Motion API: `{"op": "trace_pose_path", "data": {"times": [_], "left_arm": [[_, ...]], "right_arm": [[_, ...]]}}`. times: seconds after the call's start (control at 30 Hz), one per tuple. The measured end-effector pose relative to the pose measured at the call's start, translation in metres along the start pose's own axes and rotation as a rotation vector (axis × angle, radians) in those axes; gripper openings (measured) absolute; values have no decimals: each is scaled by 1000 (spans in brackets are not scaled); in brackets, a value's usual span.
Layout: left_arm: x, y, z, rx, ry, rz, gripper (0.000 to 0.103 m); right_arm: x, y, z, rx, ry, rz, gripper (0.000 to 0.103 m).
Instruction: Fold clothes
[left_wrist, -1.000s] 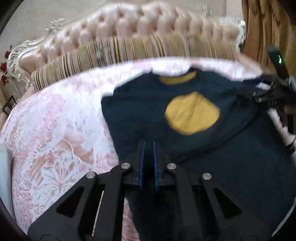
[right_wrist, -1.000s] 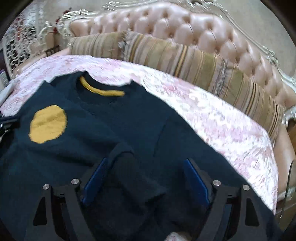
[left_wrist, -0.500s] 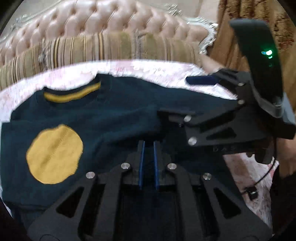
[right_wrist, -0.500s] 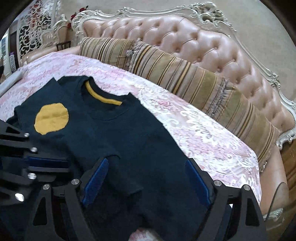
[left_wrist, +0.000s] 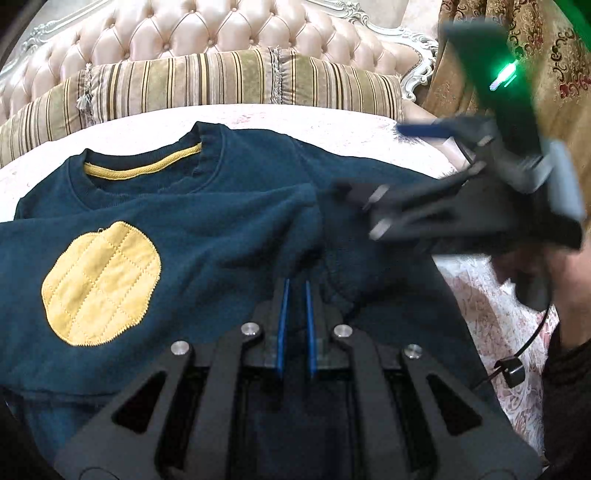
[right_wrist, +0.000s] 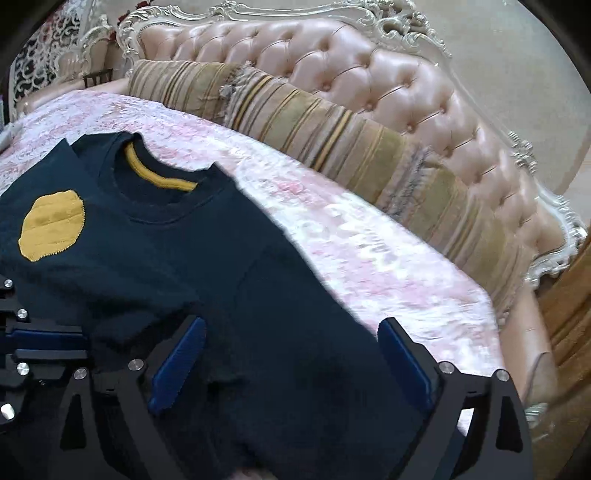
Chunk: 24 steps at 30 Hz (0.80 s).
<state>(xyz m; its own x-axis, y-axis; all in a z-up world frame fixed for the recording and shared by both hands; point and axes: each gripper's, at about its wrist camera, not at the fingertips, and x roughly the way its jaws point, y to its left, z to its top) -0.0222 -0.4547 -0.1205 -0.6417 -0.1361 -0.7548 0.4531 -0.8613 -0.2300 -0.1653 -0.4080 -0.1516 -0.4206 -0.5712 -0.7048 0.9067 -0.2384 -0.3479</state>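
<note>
Left wrist view showed your left gripper (left_wrist: 295, 291) with its blue pads (left_wrist: 282, 314) drawn nearly together, a narrow slit between them, low over the navy sweater (left_wrist: 229, 229); whether a fold of cloth was pinched there I could not tell, since dark fabric filled the gap. The sweater lay on the pink floral bedspread (left_wrist: 332, 122), neck toward the striped bolster (left_wrist: 229, 77), a sleeve with its round yellow patch (left_wrist: 101, 284) folded across the chest. Your right gripper (left_wrist: 369, 173) hung blurred above the sweater's right shoulder, a green light (left_wrist: 504, 74) on its body. From the right wrist view, that gripper (right_wrist: 291, 354) stood wide apart, nothing between its fingers (right_wrist: 177, 365), over the sweater's side. The tufted pink headboard (right_wrist: 369, 74) rose behind the bolster.
</note>
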Motion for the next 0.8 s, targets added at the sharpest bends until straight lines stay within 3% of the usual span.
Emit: {"op": "trace_pose_path", "data": {"times": [0.07,0.13,0.23,0.43,0.6,0.8], "left_arm": [[-1,0,0,-9,0,-10,10],[-2,2,0,-15,0,-16,10],[-1,2,0,-15,0,-17,10],[3,1,1,-11,0,-13,10],[2,0,0,-2,0,-3,10],[-6,4,0,-18,-3,-14,11]], "right_arm": [[-19,-15,5,59,-36,13,94],[-30,-21,9,108,-64,106,94],[-24,-1,13,71,-54,194,94],[17,40,7,-45,14,118,94],[22,26,5,41,27,129,97],[-25,-3,9,169,-9,215,97]]}}
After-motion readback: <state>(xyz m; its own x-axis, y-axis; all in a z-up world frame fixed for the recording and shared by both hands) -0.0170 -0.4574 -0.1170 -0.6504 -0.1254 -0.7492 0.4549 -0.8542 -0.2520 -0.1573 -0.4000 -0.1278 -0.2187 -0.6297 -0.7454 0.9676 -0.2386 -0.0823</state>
